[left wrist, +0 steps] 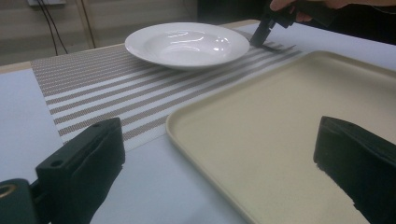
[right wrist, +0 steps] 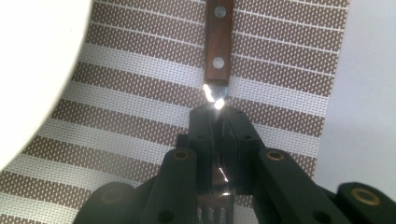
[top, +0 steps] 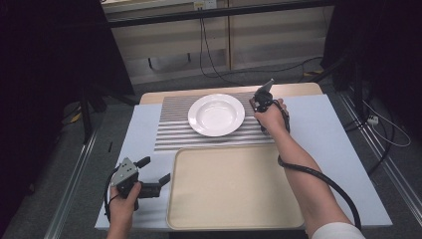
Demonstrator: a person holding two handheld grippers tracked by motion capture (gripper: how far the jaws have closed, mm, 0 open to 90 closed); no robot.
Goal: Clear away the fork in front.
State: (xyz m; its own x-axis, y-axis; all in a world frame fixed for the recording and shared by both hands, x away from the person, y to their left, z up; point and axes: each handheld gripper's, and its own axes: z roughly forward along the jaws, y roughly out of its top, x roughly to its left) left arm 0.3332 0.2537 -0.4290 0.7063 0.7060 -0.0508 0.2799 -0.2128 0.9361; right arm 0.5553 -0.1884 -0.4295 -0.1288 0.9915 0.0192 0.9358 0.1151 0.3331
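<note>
The fork has a brown wooden handle with two metal rivets and a shiny steel neck; it lies on the woven striped mat, just right of the round white glossy plate; the right gripper pinches its neck, jaws nearly together; the left gripper stands wide and empty beside the smooth beige tray.

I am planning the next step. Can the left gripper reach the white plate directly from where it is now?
Probably yes: the open left gripper faces the plate over bare striped mat, beside the tray.
</note>
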